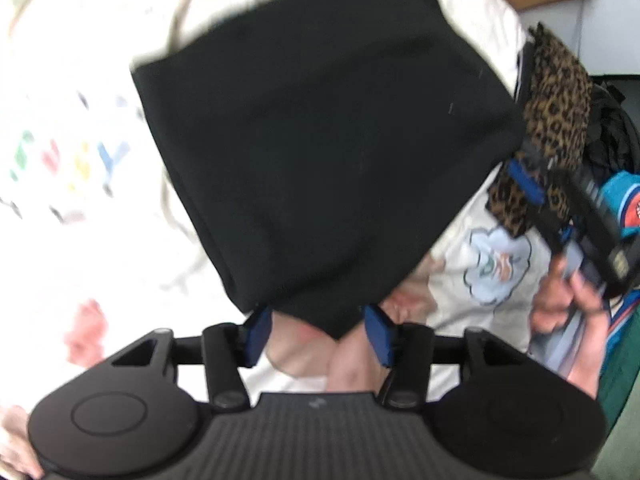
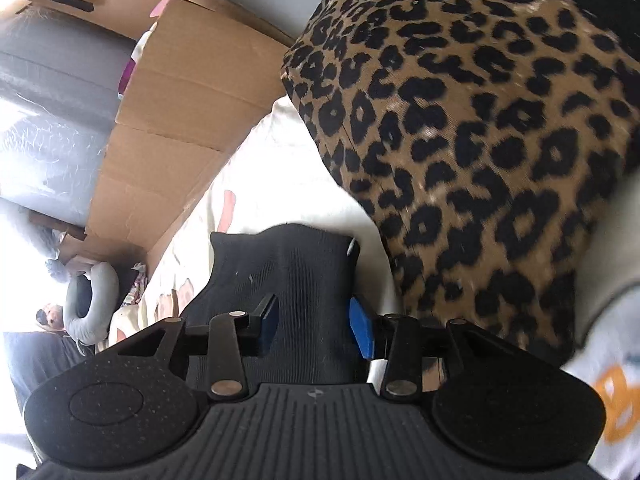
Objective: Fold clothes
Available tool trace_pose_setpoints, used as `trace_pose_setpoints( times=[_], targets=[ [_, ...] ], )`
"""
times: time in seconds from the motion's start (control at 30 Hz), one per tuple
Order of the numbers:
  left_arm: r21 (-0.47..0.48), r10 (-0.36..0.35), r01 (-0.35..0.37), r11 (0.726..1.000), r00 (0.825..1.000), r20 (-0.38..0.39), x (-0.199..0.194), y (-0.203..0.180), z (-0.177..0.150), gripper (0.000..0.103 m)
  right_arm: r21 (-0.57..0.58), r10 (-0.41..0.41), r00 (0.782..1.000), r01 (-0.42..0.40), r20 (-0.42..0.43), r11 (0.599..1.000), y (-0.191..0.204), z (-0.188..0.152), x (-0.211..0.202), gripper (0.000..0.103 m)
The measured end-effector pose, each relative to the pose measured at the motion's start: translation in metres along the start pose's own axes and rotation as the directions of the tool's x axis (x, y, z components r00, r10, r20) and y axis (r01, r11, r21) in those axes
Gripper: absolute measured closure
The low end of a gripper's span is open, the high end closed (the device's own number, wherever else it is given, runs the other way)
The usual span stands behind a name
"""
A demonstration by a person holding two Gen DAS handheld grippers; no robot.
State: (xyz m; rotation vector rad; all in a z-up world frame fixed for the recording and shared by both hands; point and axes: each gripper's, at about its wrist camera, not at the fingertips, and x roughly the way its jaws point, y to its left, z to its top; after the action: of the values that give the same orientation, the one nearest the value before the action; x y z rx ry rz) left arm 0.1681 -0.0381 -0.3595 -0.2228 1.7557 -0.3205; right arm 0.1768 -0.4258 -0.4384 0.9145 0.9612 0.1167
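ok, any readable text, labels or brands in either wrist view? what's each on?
None readable.
Coloured letters on the white bedding: too blurred to read.
Orange print on the white fabric: cut off at the frame edge, unreadable.
Small mark on the right gripper body: a logo, no words.
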Motion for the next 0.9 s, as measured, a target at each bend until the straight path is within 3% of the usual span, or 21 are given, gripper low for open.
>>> trace_pose_setpoints(
  times=[0.07,0.2,0.3,0.43,0.53,0.73,0.9],
  targets=[
    [0.021,0.037,-0.038,0.999,0.999,0.015,-0.029,-0.009,0.024,0.039,0.009,0.006,1.000,-0.006,-0.006,1.000,0.001,-0.006,-0.004,0.059],
    [0.066,0.049,-0.055,0.996,0.994,0.096,-0.075,-0.036,0.032,0.033,0.015,0.048,0.999,-0.048,-0.021,0.999,0.011,-0.007,-0.011,0.056],
    [0.090,0.066,-0.078,0.993,0.991,0.120,-0.090,-0.073,0.040,0.030,0.010,0.078,0.997,-0.078,-0.027,0.997,0.021,-0.006,-0.020,0.051],
    [0.118,0.076,-0.092,0.989,0.988,0.134,-0.107,-0.098,0.050,0.029,-0.005,0.128,0.990,-0.129,-0.062,0.992,0.024,0.011,-0.031,0.050],
    [0.168,0.082,-0.111,0.980,0.982,0.173,-0.120,-0.107,0.059,0.029,-0.039,0.115,0.990,-0.119,-0.078,0.992,0.028,0.016,-0.033,0.049],
    [0.293,0.069,-0.137,0.946,0.971,0.231,-0.126,-0.108,0.096,0.029,-0.033,0.107,0.988,-0.112,-0.112,0.993,0.023,0.000,-0.031,0.049],
    [0.380,0.038,-0.125,0.916,0.973,0.229,-0.103,-0.092,0.132,0.029,-0.018,0.084,0.986,-0.088,-0.143,0.996,0.021,-0.023,-0.022,0.049]
  ],
)
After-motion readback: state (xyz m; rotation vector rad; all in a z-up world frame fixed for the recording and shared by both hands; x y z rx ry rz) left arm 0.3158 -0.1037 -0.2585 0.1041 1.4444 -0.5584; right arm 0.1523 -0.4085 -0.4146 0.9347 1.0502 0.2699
